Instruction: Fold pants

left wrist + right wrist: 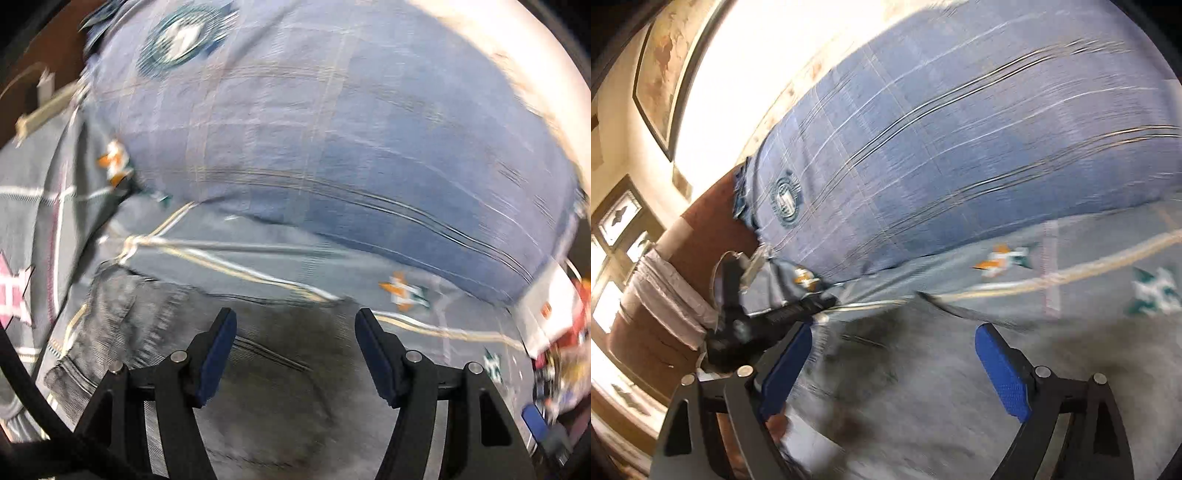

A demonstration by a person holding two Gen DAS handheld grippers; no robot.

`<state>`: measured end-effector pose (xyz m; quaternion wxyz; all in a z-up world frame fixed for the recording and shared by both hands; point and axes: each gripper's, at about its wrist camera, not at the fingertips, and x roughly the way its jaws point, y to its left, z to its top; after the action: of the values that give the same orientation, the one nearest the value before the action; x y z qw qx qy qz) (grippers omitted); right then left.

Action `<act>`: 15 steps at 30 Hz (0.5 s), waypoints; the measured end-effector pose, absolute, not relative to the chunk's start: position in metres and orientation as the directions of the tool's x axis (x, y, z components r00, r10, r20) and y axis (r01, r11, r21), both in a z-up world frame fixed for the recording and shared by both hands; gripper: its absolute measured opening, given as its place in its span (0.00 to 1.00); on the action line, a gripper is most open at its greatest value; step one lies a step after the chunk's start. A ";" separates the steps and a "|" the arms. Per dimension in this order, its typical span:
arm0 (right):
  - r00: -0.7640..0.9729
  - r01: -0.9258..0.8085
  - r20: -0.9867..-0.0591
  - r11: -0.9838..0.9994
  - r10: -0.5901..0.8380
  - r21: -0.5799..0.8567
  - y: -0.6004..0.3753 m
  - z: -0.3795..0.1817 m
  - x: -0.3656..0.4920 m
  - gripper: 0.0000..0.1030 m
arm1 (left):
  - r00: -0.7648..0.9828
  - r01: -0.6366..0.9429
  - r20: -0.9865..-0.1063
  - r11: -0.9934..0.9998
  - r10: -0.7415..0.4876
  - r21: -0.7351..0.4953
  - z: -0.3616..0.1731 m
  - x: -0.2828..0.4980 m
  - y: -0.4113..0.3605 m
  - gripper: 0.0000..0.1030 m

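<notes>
Left wrist view: 1 grey pants (258,369); left gripper (295,325) wide, empty; right gripper (894,343) wide, empty.

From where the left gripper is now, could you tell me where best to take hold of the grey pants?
Probably the hem-like edge of the grey pants, approached from the left: it seems the only free border in view. The cloth lies flat on the bedspread, so elsewhere gives nothing to pinch.

grey pants (258,387) motion-blurred and cut off below, clutter (561,354) at right edge unreadable

faded grey denim pants (258,398)
</notes>
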<state>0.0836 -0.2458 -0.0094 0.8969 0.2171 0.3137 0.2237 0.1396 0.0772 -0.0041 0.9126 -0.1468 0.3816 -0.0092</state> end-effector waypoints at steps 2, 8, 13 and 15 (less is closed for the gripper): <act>0.779 -0.137 -0.500 0.880 0.380 0.456 -0.272 -0.023 0.063 0.89 | 0.714 -0.020 -0.676 0.960 -0.183 -0.280 -0.005 0.130 0.059 0.71; 0.798 0.001 -0.532 0.883 0.283 0.470 -0.309 -0.043 0.062 0.89 | 0.716 0.093 -0.655 0.963 -0.240 -0.252 -0.020 0.111 0.010 0.71; 0.814 0.009 -0.478 0.817 0.329 0.577 -0.325 -0.046 0.062 0.89 | 0.759 0.092 -0.631 0.986 -0.161 -0.142 -0.029 0.102 -0.011 0.71; 0.808 -0.016 -0.445 0.769 0.386 0.639 -0.334 -0.046 0.061 0.89 | 0.785 0.075 -0.608 0.993 -0.117 -0.095 -0.032 0.095 -0.017 0.71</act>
<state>0.0605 -0.3338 -0.0457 0.8950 0.3206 0.2890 0.1124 0.0950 -0.0171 -0.0316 0.9441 -0.0329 0.3240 -0.0509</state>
